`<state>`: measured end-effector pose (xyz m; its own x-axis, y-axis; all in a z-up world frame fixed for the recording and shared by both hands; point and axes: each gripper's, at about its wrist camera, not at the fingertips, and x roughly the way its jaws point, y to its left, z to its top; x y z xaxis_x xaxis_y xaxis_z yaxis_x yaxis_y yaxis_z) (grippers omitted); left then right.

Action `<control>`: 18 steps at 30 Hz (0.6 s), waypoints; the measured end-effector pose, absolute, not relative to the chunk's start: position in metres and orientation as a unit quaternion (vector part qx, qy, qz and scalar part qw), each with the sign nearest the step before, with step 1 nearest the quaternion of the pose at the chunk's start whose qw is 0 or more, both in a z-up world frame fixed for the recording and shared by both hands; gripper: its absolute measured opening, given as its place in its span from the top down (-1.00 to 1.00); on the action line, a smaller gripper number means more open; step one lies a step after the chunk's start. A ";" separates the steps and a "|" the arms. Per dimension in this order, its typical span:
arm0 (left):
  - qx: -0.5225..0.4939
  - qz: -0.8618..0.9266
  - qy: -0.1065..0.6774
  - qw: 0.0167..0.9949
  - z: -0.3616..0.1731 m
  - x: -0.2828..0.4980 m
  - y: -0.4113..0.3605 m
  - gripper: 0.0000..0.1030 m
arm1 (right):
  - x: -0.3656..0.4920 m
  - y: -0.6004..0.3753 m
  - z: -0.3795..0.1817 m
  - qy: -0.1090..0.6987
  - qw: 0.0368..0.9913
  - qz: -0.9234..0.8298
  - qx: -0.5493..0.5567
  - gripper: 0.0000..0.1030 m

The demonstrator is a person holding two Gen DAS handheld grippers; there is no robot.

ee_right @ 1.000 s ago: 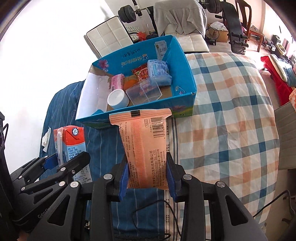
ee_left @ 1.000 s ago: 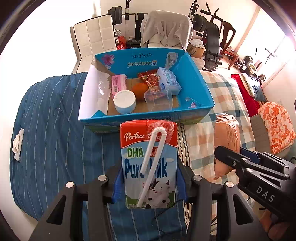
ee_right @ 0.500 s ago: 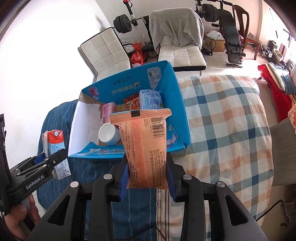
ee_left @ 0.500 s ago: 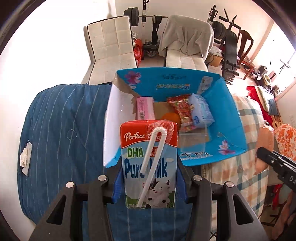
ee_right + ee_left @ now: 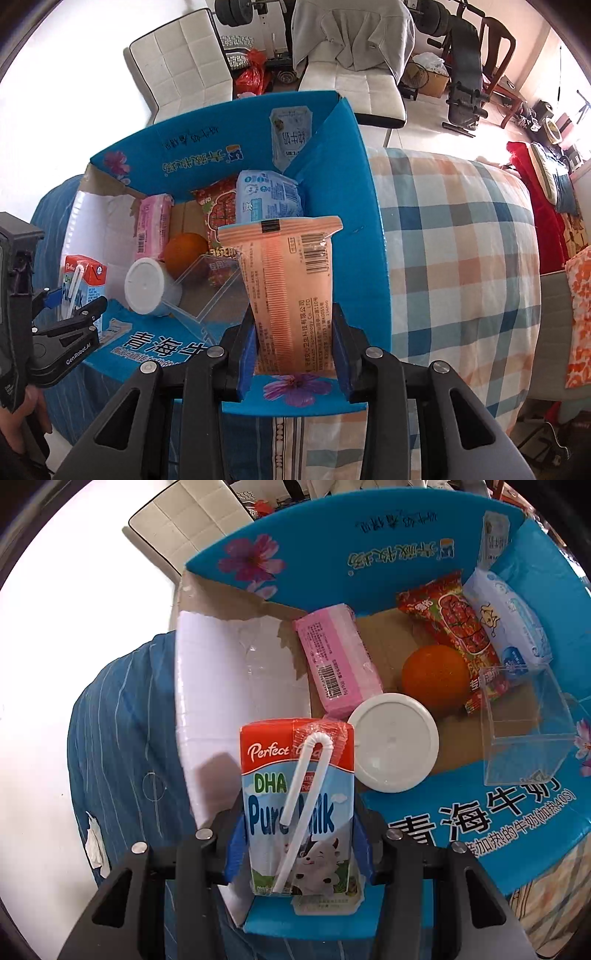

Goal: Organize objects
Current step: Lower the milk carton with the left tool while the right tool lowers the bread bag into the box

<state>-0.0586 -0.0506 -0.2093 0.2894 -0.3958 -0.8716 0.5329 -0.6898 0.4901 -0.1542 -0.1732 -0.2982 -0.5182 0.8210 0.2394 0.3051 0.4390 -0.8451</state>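
Over the blue box's [image 5: 369,550] near-left corner, my left tool [image 5: 301,843] pinches an upright milk carton [image 5: 297,805], beside the white lid [image 5: 393,744]. At the near-right wall, my right tool [image 5: 293,350] pinches a peach comb packet [image 5: 290,291] above the bed [image 5: 454,236].

A: What lies beyond the fingertips?
B: Two white padded chairs [image 5: 184,70]; the one further right carries a grey garment [image 5: 354,33]. A barbell [image 5: 236,11] and a black weight bench [image 5: 461,81] stand behind them.

A: And to the sides of the fingers?
B: Right: a checked quilt [image 5: 461,258]. Left: a blue striped cover [image 5: 122,738] bearing a crumpled tissue [image 5: 96,849].
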 end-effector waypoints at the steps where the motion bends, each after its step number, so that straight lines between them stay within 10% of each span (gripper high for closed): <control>1: 0.703 -0.592 0.051 0.391 -0.212 -0.060 -0.052 0.13 | -0.159 -0.168 -0.299 -0.789 0.329 0.381 -0.352 0.27; 18: 0.675 -0.611 0.199 0.363 -0.220 -0.049 -0.077 0.12 | -0.193 -0.120 -0.295 -0.798 0.365 0.335 -0.344 0.27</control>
